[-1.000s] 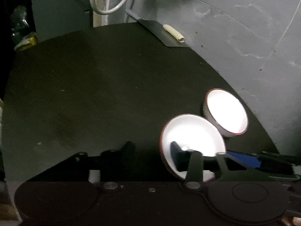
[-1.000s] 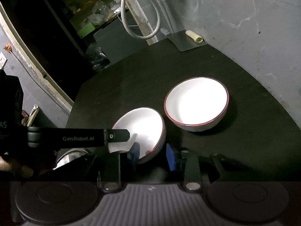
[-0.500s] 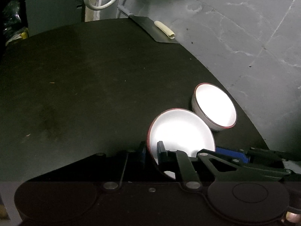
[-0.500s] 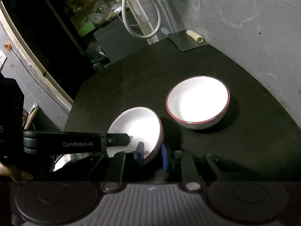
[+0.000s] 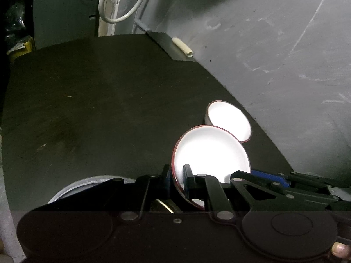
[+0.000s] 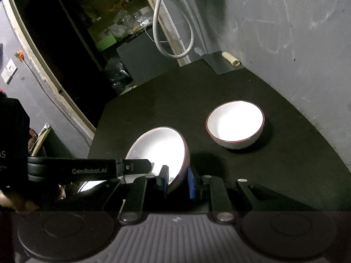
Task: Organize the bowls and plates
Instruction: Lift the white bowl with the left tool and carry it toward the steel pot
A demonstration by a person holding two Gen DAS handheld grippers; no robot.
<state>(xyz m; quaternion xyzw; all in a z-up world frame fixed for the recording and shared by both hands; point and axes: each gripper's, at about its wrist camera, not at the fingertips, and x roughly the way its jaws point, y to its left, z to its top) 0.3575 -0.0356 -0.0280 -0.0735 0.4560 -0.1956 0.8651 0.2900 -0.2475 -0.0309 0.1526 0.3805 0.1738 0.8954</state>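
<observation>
A white bowl with a red rim is tilted and lifted off the dark table, held by both grippers. My left gripper is shut on its left rim. My right gripper is shut on its near rim, one pad inside and one outside. A second white red-rimmed bowl stands upright on the table just beyond, near the wall. A metal plate lies under the left gripper, mostly hidden; a bright part of it shows in the right wrist view.
The round dark table ends at a grey wall on the right. A flat metal sheet with a pale roll lies at the far edge. A white hose hangs behind. Cluttered shelves stand at the back left.
The left gripper's fingers closed onto the tilted bowl's left rim. The right gripper's pads closed on its near rim. The bowl rose and both views pulled back, and the metal plate came into view.
</observation>
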